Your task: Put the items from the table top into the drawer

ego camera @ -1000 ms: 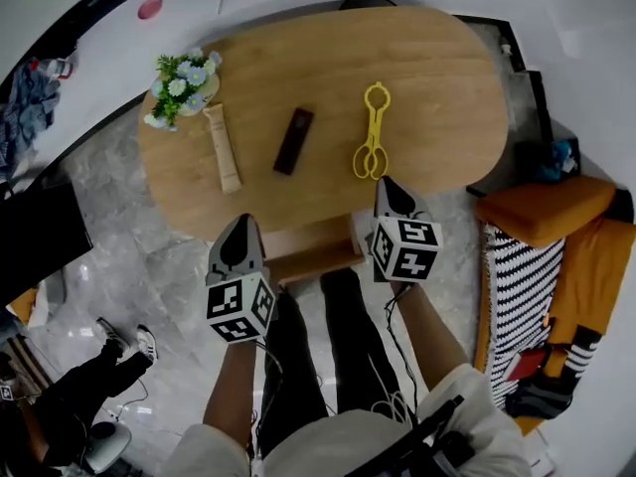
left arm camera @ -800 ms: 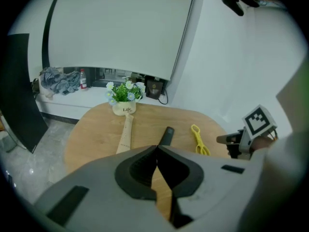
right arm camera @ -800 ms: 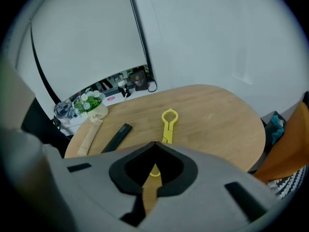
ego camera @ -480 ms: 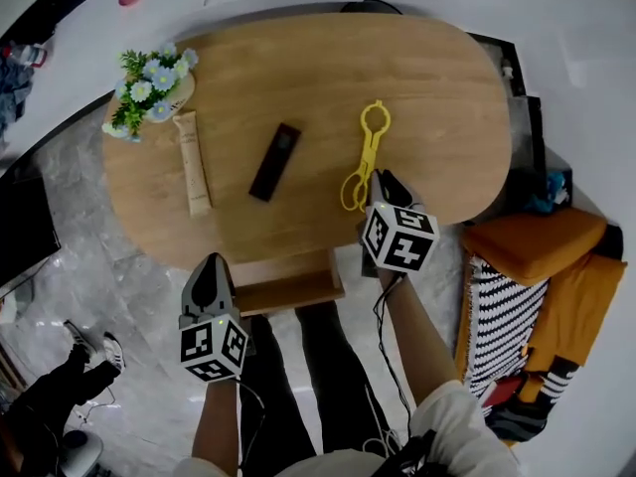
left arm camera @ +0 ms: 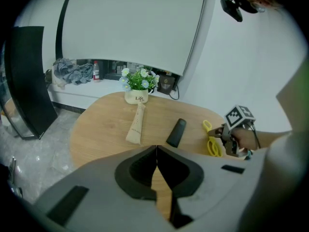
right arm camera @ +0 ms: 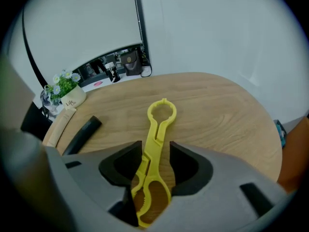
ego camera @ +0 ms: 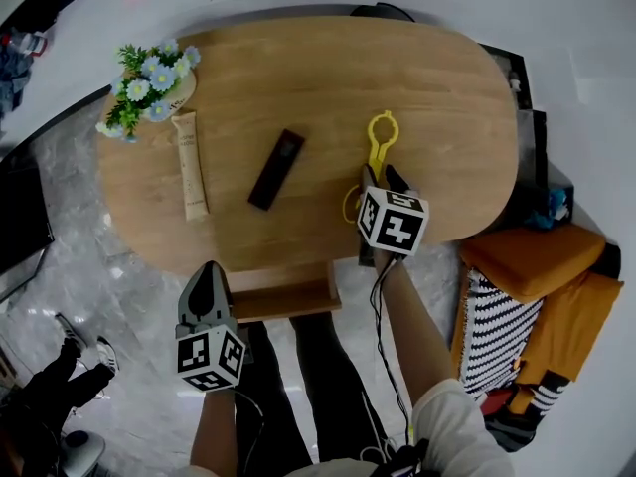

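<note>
Jaws of the right gripper (right arm camera: 155, 153), just opened, stand spread astride the handle end of the yellow plastic tool (right arm camera: 155, 132) on the worktop (right arm camera: 217, 105), unpinched; its long axis runs straight ahead between them. Left gripper (left arm camera: 157, 152), jaws pressed together, empty, hangs off the near edge.

Left gripper (left arm camera: 157, 151) fingers (left arm camera: 137, 170) meet, seemingly on nothing, before the table (left arm camera: 106, 124) holding a tube (left arm camera: 136, 124).
</note>
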### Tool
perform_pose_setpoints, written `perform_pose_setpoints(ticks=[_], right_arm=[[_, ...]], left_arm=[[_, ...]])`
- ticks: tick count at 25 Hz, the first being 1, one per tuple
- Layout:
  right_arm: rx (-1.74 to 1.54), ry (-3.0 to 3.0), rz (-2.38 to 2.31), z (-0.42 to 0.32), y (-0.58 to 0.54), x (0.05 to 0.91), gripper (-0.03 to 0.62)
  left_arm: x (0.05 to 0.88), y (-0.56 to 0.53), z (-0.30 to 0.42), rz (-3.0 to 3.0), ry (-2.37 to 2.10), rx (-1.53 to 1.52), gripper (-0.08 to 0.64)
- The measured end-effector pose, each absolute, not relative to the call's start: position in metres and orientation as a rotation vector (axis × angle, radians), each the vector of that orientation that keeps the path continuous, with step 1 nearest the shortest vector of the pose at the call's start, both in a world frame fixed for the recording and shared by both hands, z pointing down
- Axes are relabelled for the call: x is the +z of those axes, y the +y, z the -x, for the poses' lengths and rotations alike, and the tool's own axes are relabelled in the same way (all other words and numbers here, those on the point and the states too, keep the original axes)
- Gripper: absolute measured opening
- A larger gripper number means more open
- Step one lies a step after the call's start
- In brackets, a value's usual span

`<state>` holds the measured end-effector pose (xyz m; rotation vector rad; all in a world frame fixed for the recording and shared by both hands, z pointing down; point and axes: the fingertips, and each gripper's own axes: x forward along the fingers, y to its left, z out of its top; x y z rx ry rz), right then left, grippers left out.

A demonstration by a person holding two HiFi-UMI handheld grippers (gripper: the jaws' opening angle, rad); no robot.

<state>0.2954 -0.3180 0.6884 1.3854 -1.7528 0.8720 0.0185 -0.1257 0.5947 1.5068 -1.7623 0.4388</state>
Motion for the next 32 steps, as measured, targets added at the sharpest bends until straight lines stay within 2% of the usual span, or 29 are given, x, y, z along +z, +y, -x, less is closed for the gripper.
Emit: perform_pose_setpoints(ticks=[14,17,32], right_arm=[[0.845,-1.745,-1.359,-0.291,-0.322,0.695,0.170],[0.814,-1.753,-1.325,-0.288,-0.322,0.695,0.117],[0.720,-1.768,-1.212,-0.281,-0.286,0.668,0.104]], left_arm=[[0.601,-0.113,-0.020,-1.513,-1.747,0.445,0.008],[0.603,-0.106,-0.021,-1.513,-1.744,0.440,0.008],[0.608,-0.056,-0.006,-1.457,-1.767,0.403,0.008]])
